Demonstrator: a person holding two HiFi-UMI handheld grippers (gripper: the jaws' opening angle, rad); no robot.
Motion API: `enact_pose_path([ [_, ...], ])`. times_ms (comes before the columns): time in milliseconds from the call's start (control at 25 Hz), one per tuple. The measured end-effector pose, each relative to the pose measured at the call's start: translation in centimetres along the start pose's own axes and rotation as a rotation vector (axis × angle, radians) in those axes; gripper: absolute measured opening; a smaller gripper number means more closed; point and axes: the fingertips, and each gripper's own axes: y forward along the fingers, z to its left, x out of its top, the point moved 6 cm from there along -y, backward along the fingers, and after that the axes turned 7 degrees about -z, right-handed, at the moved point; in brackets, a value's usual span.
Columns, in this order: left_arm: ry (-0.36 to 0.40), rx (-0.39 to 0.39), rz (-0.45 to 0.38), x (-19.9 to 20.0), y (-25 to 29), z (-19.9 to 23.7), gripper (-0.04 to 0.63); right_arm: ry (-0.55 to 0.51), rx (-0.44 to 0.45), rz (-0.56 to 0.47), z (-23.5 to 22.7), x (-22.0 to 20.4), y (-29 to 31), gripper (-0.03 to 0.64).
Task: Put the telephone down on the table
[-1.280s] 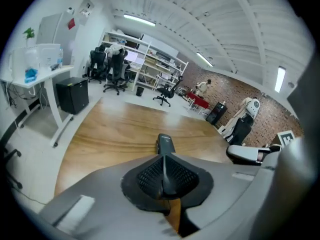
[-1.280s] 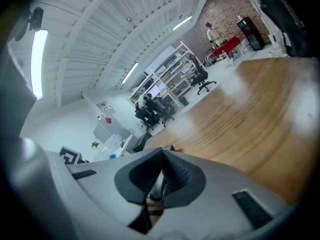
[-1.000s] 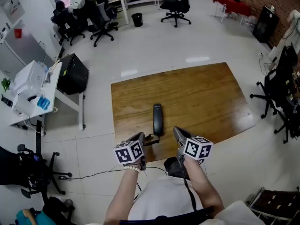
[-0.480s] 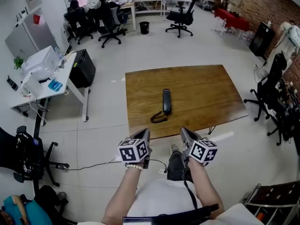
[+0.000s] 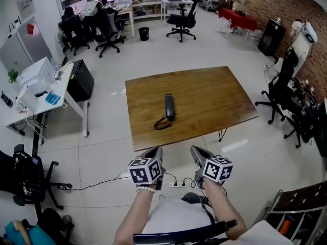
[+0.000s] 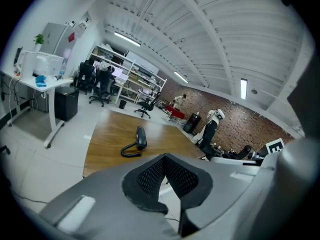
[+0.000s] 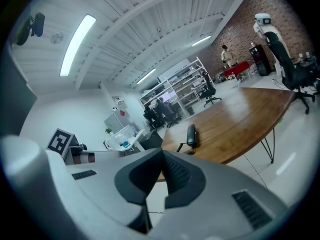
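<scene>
Head view gives us the table (image 5: 214, 96) well ahead of both claws, with the phone (image 5: 169, 106) lying flat on it, lengthwise away from them and touched by neither. Its cord (image 5: 162, 123) curls on the wood at the end nearer the claws. So the set-down looks done.

We judge the phone light, stiff and smooth (hard plastic, by the look of it), so pads could slip on it. The narrow middle of the handle is the place to grip. The springy cord may tug.

The left claw (image 5: 156, 150) and right claw (image 5: 196, 149) sit side by side over the floor, short of the table's near edge, pointing forward and slightly down. Both have their pads pressed together with nothing between them.
</scene>
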Motion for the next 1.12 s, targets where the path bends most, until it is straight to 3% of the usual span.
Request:
enact_pose_path([
  [440, 0.013, 0.025, 0.019, -3.1, -1.1, -4.8, 0.0, -0.013, 0.02, 0.032, -2.0, -0.7, -4.9, 0.003],
  [1120, -0.007, 0.073, 0.027, -6.1, -3.6, -5.9, 0.0, -0.022, 0.073, 0.041, -0.9, -2.9, -6.9, 0.005],
])
